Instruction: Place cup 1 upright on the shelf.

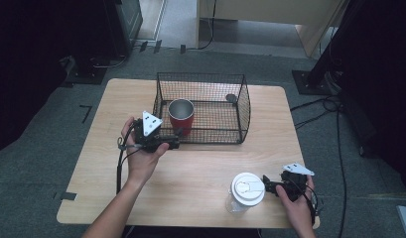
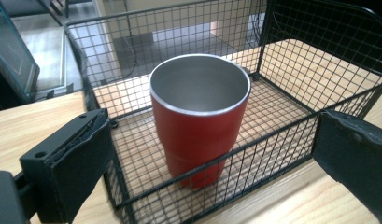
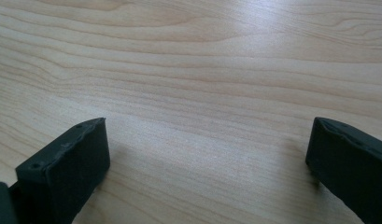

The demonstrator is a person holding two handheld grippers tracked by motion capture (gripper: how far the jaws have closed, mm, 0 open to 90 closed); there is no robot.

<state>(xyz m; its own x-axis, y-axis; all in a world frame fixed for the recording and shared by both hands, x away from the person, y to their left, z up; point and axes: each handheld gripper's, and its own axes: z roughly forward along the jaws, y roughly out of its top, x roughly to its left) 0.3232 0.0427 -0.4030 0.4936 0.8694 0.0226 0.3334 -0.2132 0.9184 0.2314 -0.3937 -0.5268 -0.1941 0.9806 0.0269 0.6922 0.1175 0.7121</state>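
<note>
A red tumbler (image 1: 181,116) with a bare steel inside stands upright in the front left part of a black wire basket (image 1: 242,106). My left gripper (image 1: 171,140) is open just outside the basket's front left wall. In the left gripper view the tumbler (image 2: 198,121) stands beyond the mesh of the basket (image 2: 282,135), between the spread jaws of my left gripper (image 2: 212,119). A clear cup with a white lid (image 1: 247,189) stands near the table's front edge. My right gripper (image 1: 269,186) is open just to its right, over bare wood, as is plain in the right gripper view (image 3: 207,126).
The wooden table (image 1: 200,163) holds the basket at its back middle. A small dark round piece (image 1: 231,97) sits at the basket's far right. Cables (image 1: 319,106) and dark stands are on the floor around the table.
</note>
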